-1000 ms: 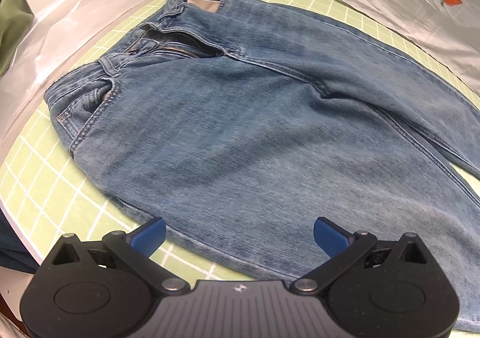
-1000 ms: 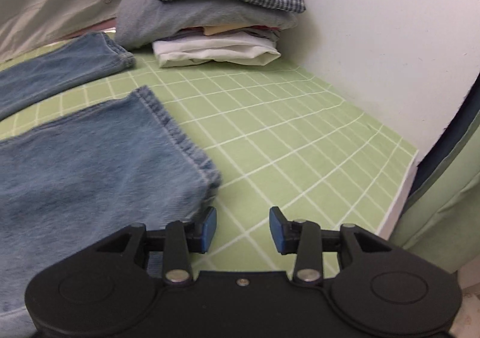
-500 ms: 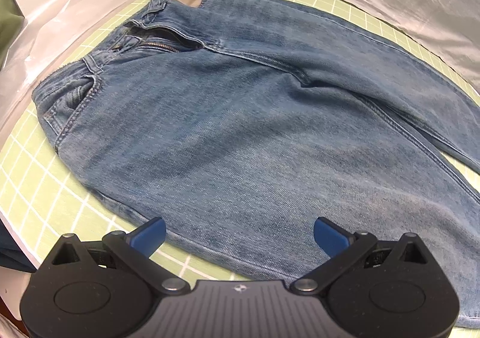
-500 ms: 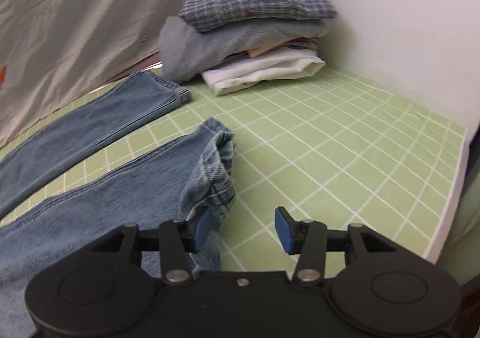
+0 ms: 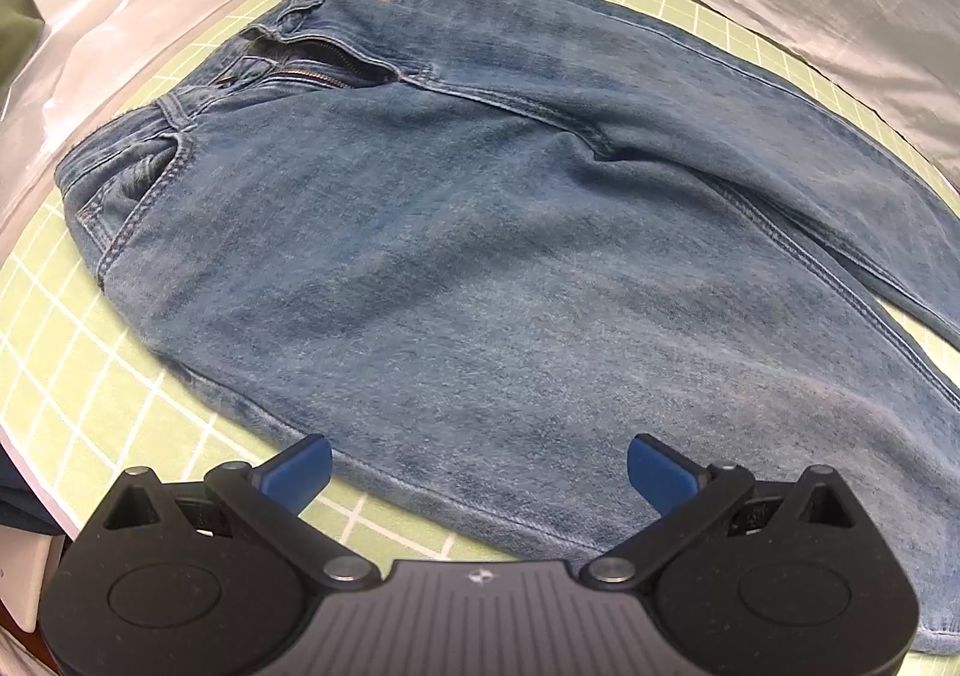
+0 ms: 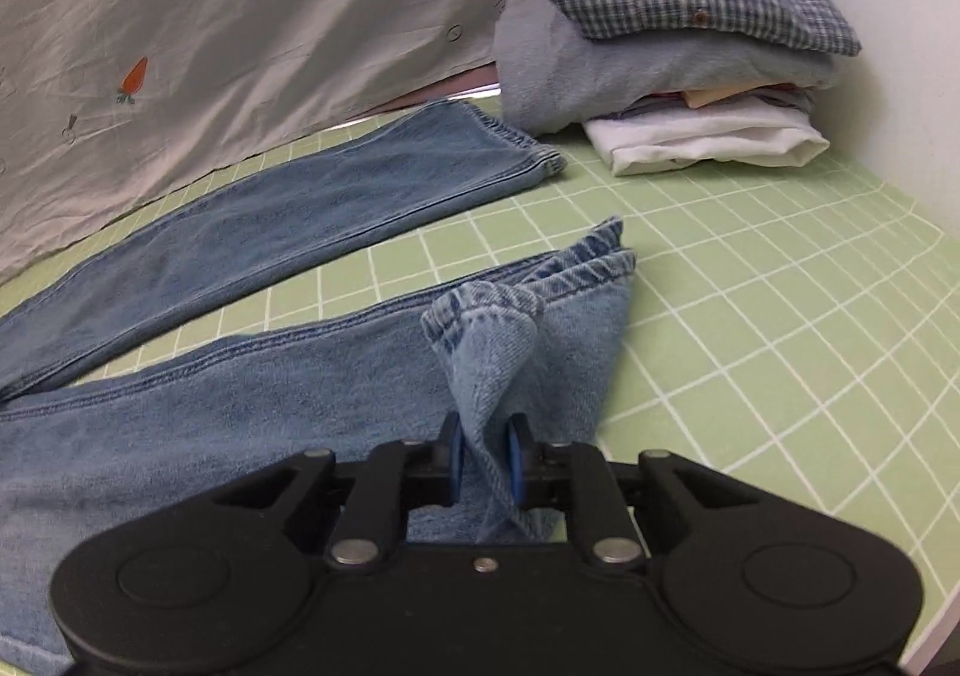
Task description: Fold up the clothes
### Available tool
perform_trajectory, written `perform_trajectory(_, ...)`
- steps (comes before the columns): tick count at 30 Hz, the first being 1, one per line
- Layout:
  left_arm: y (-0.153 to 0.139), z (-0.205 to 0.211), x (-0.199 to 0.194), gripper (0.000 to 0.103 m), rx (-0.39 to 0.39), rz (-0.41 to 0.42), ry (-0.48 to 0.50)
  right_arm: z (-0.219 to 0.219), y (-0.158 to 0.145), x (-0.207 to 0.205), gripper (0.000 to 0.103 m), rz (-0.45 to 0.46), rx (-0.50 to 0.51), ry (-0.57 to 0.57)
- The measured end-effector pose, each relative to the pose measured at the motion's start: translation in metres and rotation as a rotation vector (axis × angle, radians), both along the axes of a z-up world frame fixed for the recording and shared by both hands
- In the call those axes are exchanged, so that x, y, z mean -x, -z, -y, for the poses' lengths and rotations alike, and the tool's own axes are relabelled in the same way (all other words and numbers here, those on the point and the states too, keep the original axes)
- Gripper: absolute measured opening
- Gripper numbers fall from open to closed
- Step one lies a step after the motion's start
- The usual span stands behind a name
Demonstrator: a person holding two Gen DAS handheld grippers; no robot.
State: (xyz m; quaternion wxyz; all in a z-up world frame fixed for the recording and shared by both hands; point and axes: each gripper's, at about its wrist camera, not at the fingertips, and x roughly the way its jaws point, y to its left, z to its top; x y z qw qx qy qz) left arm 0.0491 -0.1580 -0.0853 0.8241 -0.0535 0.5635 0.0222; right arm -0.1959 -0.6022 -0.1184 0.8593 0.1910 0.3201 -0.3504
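A pair of blue jeans [image 5: 480,232] lies spread on a green gridded mat [image 5: 66,376], waistband at the far left in the left wrist view. My left gripper [image 5: 480,472] is open, hovering over the near side seam of the jeans. In the right wrist view the two legs run apart across the mat; the far leg [image 6: 336,202] lies flat. My right gripper [image 6: 485,457] is shut on the hem corner of the near leg [image 6: 498,352], which is lifted and bunched above the mat.
A stack of folded clothes [image 6: 678,39], checked shirt on top, stands at the back right by a white wall. A grey sheet with a carrot print [image 6: 180,27] hangs behind the mat. White plastic [image 5: 120,15] borders the mat's left side.
My right gripper has closed on the near leg's hem and lifted it. My left gripper has drifted slightly over the jeans, still open.
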Motion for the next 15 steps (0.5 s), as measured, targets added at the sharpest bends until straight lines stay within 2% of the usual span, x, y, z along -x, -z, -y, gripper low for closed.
perform_trajectory(2, 0.0, -0.004, 0.001, 0.103, -0.002, 0.001, -0.013, 0.002, -0.006, 0.009, 0.007, -0.015, 0.047, 0.064)
perform_trajectory(4, 0.001, -0.011, 0.001, 0.103, 0.0, 0.001, -0.032, 0.008, -0.011, 0.019, 0.006, -0.053, 0.113, 0.156)
perform_trajectory(5, 0.001, -0.015, 0.002, 0.103, 0.002, 0.001, -0.042, 0.013, -0.011, 0.026, 0.01, -0.06, 0.118, 0.205)
perform_trajectory(7, 0.002, -0.023, 0.003, 0.103, 0.005, 0.002, -0.063, 0.029, -0.002, 0.044, 0.017, -0.047, 0.034, 0.286)
perform_trajectory(10, 0.002, -0.039, 0.004, 0.103, 0.009, 0.009, -0.107, 0.04, 0.012, 0.064, 0.032, -0.004, -0.121, 0.342)
perform_trajectory(11, 0.002, -0.045, 0.005, 0.103, 0.01, 0.012, -0.122, 0.039, 0.015, 0.068, 0.043, 0.008, -0.148, 0.34)
perform_trajectory(12, 0.001, -0.05, 0.005, 0.103, 0.012, 0.015, -0.138, 0.036, 0.015, 0.069, 0.053, 0.009, -0.157, 0.335)
perform_trajectory(15, 0.001, -0.071, 0.004, 0.103, 0.016, 0.023, -0.191, 0.025, 0.015, 0.067, 0.067, 0.001, -0.163, 0.319)
